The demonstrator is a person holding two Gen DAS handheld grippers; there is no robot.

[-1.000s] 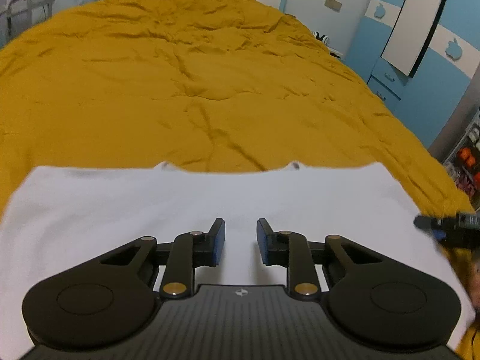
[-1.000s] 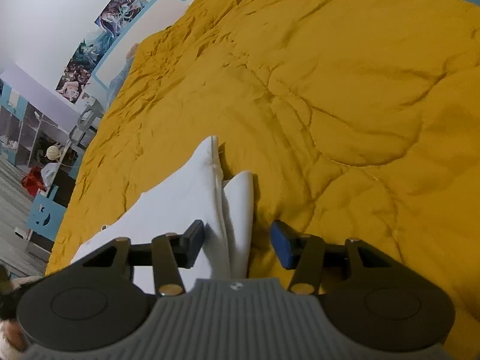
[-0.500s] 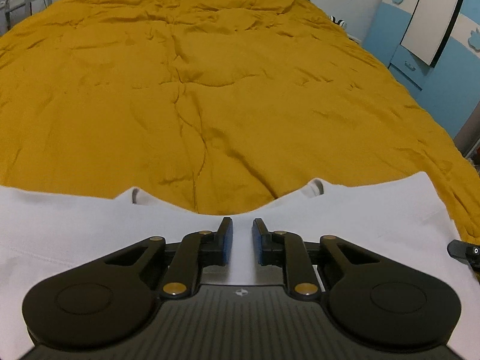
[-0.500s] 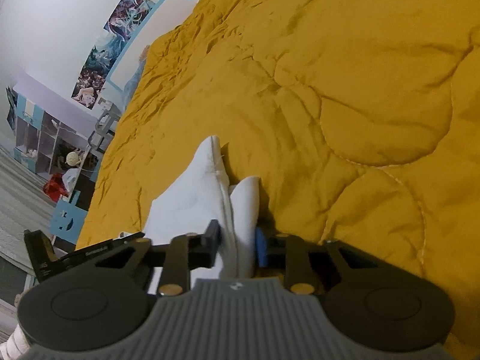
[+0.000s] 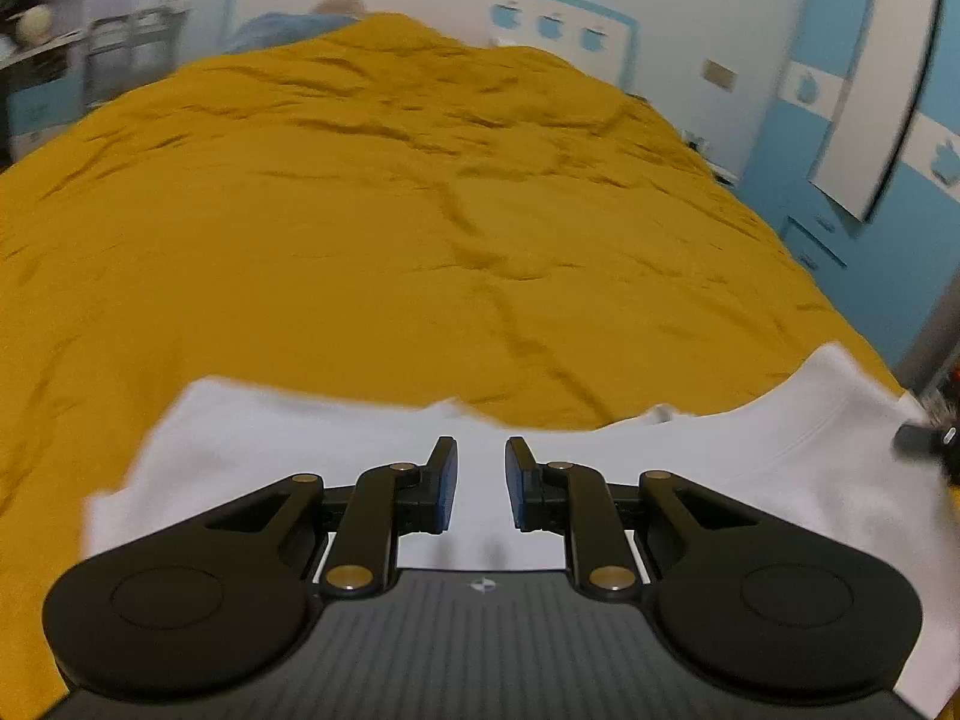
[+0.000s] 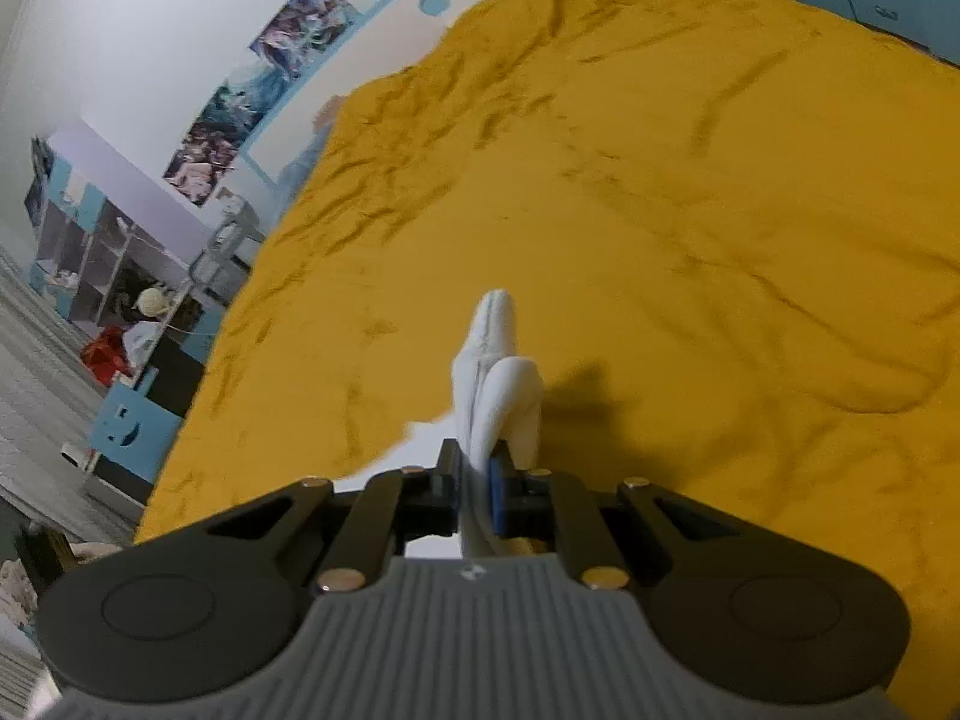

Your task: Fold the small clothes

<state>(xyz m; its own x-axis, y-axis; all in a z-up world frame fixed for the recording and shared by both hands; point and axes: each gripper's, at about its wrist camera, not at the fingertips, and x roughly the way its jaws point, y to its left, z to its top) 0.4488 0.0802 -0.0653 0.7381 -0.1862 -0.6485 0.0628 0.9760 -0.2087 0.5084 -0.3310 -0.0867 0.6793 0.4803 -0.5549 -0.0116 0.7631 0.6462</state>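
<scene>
Right tongs (image 6: 475,474) clenched on a bunched edge of the small white cotton garment (image 5: 810,480), lifted above the mustard-yellow quilted bed cover (image 5: 390,228). Left tongs (image 5: 481,483) narrowly parted over the same white cloth; cannot tell if gripping it.

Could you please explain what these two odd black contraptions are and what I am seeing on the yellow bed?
No robot arm here: a person holds a two-finger gripper in each hand, and each picture comes from a fisheye camera looking along its fingers. In the left wrist view, the left gripper has white cloth between narrowly parted fingers; whether it grips is unclear. In the right wrist view, the right gripper is shut on a bunched corner of that garment. Everything lies over a mustard bedspread.
</scene>
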